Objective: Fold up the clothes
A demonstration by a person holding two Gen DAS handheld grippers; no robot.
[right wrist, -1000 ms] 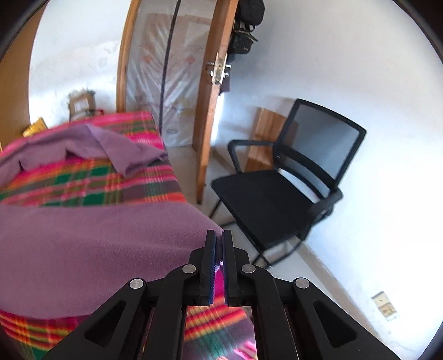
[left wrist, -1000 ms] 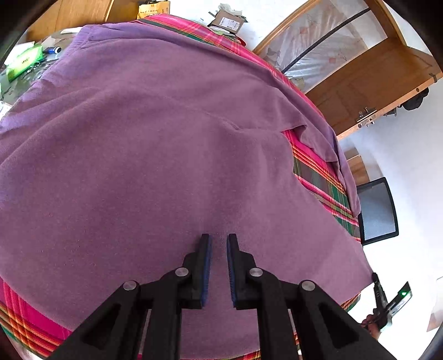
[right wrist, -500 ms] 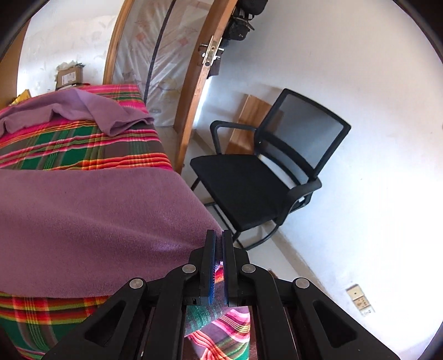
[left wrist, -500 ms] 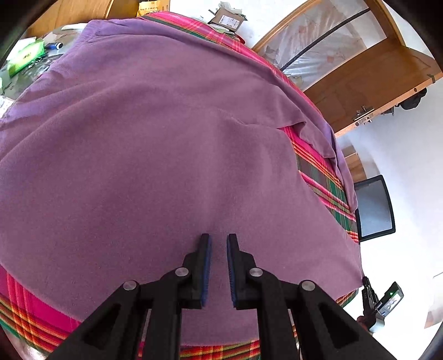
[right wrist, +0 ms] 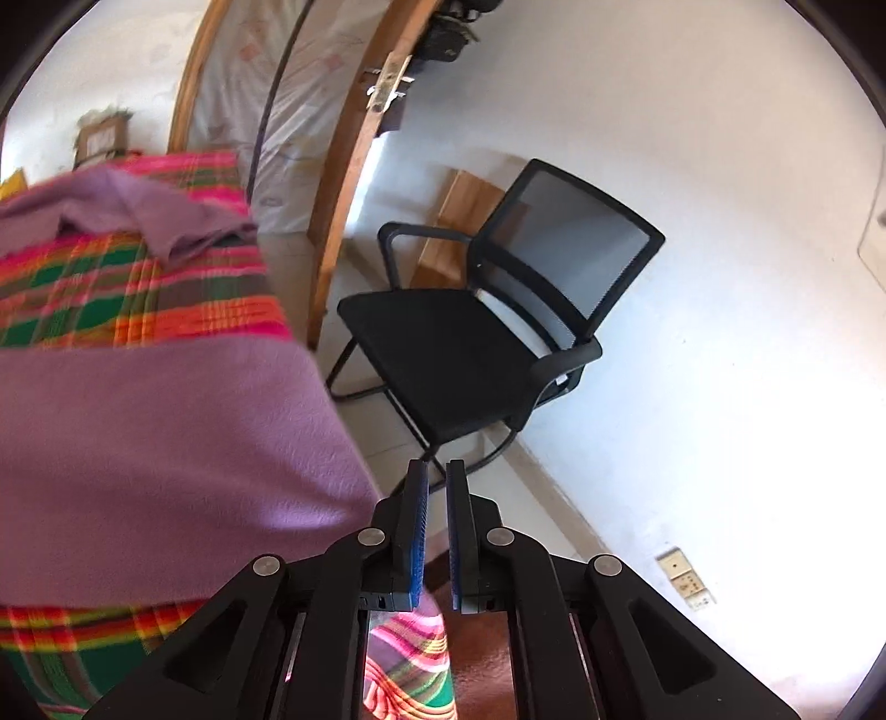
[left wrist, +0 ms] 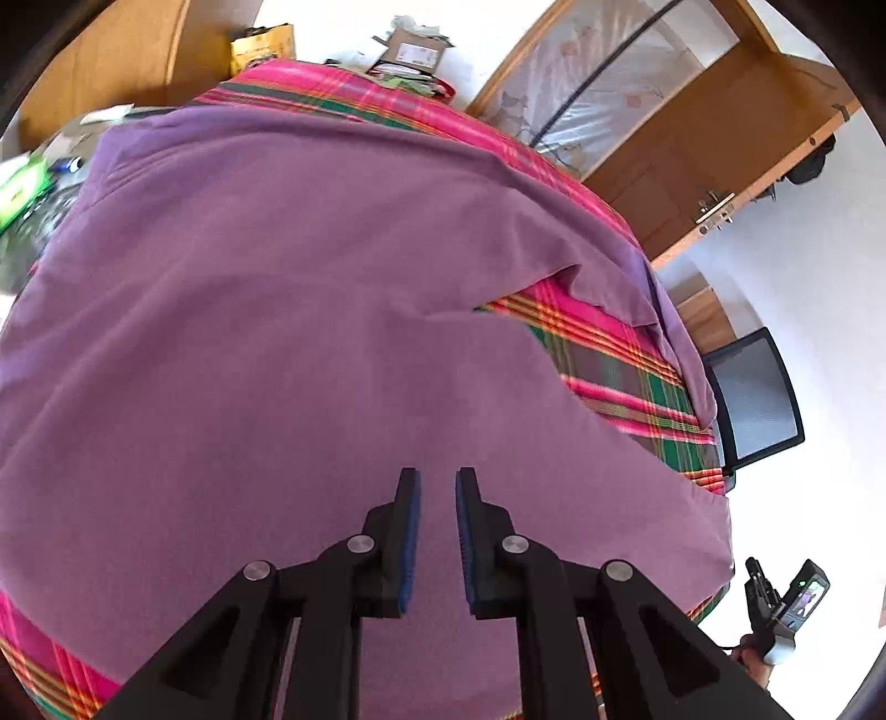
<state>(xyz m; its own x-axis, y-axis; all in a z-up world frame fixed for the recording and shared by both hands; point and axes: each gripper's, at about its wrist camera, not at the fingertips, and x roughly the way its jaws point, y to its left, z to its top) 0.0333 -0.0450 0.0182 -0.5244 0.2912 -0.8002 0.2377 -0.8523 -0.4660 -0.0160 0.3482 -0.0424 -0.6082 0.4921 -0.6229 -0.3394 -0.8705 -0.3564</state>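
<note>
Your left gripper (left wrist: 437, 482) points steeply down over the purple garment (left wrist: 288, 332), its jaws standing a narrow gap apart and opening, with nothing between the blue pads (left wrist: 411, 531); whether the tips touch the cloth you cannot tell from this angle. Beneath it the garment lies spread almost flat across the bed, covering most of the plaid blanket (left wrist: 614, 376), which shows as a bright pink, green and orange patch off to the right where the purple cloth parts. One loose sleeve (left wrist: 626, 277) of the garment drapes along the far right edge of the bed. Your right gripper (right wrist: 437, 476) is angled down past the bed's near corner, aimed toward the floor in front of the black office chair (right wrist: 487, 338); its jaws are only a slit apart and opening, and nothing is caught between them, the purple hem (right wrist: 266, 487) lying just to the left of the left finger, apart from the pads. In the left wrist view that same gripper shows small at the lower right, beyond the corner of the bed, with a bit of your hand (left wrist: 750, 662) on its handle. Past the bed stand a wooden door (left wrist: 714, 160) and a white wall (right wrist: 720, 221), and cardboard boxes (left wrist: 412, 52) sit at the bed's far end.
</note>
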